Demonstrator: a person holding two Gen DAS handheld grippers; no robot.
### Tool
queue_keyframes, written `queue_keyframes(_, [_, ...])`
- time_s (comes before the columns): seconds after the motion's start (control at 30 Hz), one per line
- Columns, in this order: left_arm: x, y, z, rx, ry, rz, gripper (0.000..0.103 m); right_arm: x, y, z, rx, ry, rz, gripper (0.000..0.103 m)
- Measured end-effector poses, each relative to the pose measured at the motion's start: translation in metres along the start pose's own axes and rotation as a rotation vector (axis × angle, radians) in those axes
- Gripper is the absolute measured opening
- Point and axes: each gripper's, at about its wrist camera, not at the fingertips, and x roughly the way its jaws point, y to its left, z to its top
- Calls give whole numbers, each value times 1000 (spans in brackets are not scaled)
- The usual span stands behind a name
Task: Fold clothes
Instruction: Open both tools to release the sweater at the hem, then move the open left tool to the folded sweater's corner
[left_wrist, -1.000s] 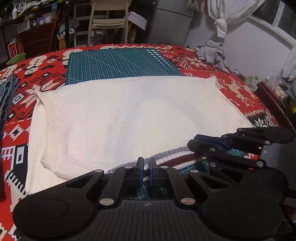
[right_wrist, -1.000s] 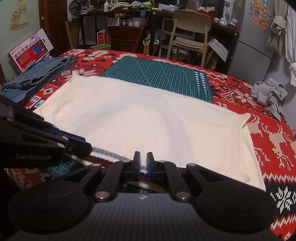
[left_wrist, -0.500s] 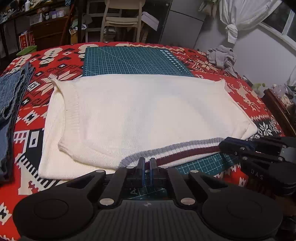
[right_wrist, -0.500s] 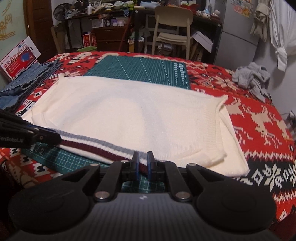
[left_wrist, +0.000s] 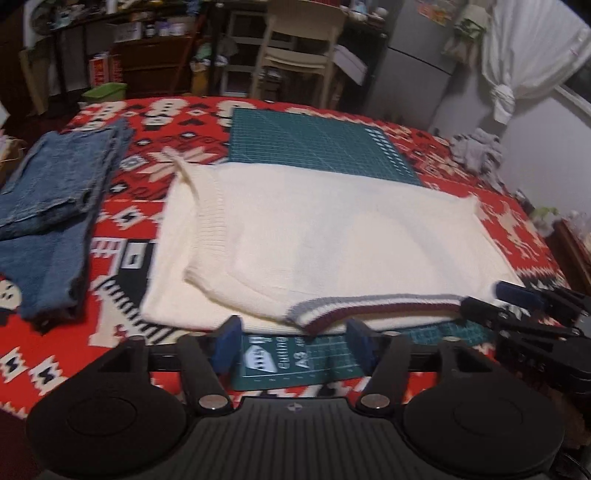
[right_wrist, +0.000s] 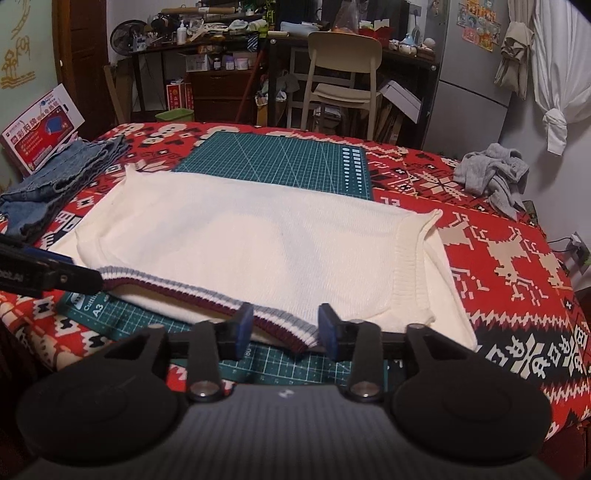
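Landmark: the green cutting mat (right_wrist: 280, 162) is lying across the patterned red cover (right_wrist: 509, 266); every place below is being given from it.
Sweater: the cream sweater (right_wrist: 258, 243) is lying flat and doubled over on the near half of the mat, its striped hem (right_wrist: 207, 295) running along the near edge on top of the lower layer, a ribbed armhole edge (right_wrist: 406, 266) showing toward the mat's right side.
Left gripper: the left gripper (left_wrist: 293, 341) is hovering just short of the hem at the mat's near edge, its jaws standing wide apart and gripping nothing.
Right gripper: the right gripper (right_wrist: 286, 326) is sitting at the same near edge further right, its jaws spread wide with the hem's end lying between the fingers but not pinched.
Step in hand: I am judging that one fold is lying complete and both grippers are standing free of the cloth.
Next move: any further fold is calling for a fresh pinch through both layers, both ends lifted evenly so the knit is not sagging.
Other clothes: folded jeans (left_wrist: 55, 206) are lying left of the mat; a crumpled grey garment (right_wrist: 491, 173) is lying right of it.
Containers: a green tub (right_wrist: 173, 115) is standing beyond the mat's far edge; its contents are not showing.
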Motion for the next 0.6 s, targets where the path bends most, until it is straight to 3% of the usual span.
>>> queue_keyframes(0.07, [1,6,0,-24,-8,47,78,-2,-1,0,1,-16,-12,83])
queue_keyframes(0.17, [3,15,1,-66,-4,84,78,-5,-3,1,3,-41,-31,101])
queue_keyframes(0.3, [4,19,-1,-87,4,159,79,-7,-7,0,9,-39,-67,102])
queue_keyframes(0.47, [4,27,-6,-131,-5,212,88,-3,-13,-4,51,-24,-71,102])
queue_keyframes(0.6, [6,41,-7,-185,-52,138,89,0,-18,-6,87,-12,-72,102])
